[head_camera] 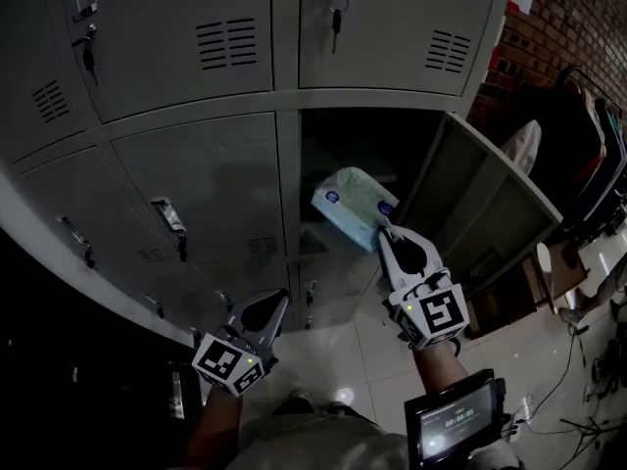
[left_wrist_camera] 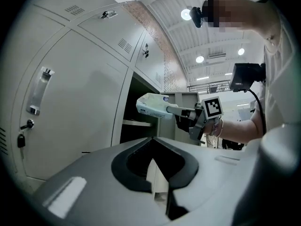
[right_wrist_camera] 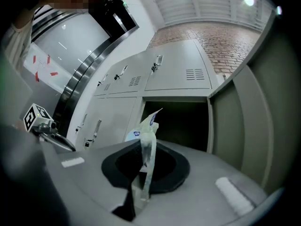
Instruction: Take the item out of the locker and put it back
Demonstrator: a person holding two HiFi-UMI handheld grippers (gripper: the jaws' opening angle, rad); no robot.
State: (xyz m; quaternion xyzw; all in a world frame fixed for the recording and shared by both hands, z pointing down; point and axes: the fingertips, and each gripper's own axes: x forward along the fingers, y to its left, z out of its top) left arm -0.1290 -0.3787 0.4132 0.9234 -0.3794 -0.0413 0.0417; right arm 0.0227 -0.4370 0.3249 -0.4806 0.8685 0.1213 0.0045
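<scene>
1. Starting nearest to me, I am holding my left gripper (head_camera: 279,302) low in front of the closed locker doors (head_camera: 206,184). Its jaws are resting together with nothing between them. It is sitting well apart from the pack and taking no part in the carry.
2. Further out, my right gripper (head_camera: 383,233) is pinching the tissue pack (head_camera: 353,207) by one thin end seam, jaws pressed nearly flat on the wrapper. This is the hand doing the work and the only one near the opening.
3. The pack is hanging in the air straight ahead of those jaws. Its long axis is running on from the gripper's own line, with the free end leading toward the locker. It is touching nothing but my gripper.
4. Beyond it, the open compartment (head_camera: 362,140) is lying directly ahead of that free end. The pack is sitting at the mouth, and I cannot tell whether its leading end is inside. In the left gripper view the shelf (left_wrist_camera: 136,123) is showing below the pack's level.
5. Farthest right, the open door (head_camera: 480,204) is standing swung wide, apart from the pack. I am judging that the coming move is turning on keeping the long axis lined up with the opening, since the soft pack is being held only by its tail.
</scene>
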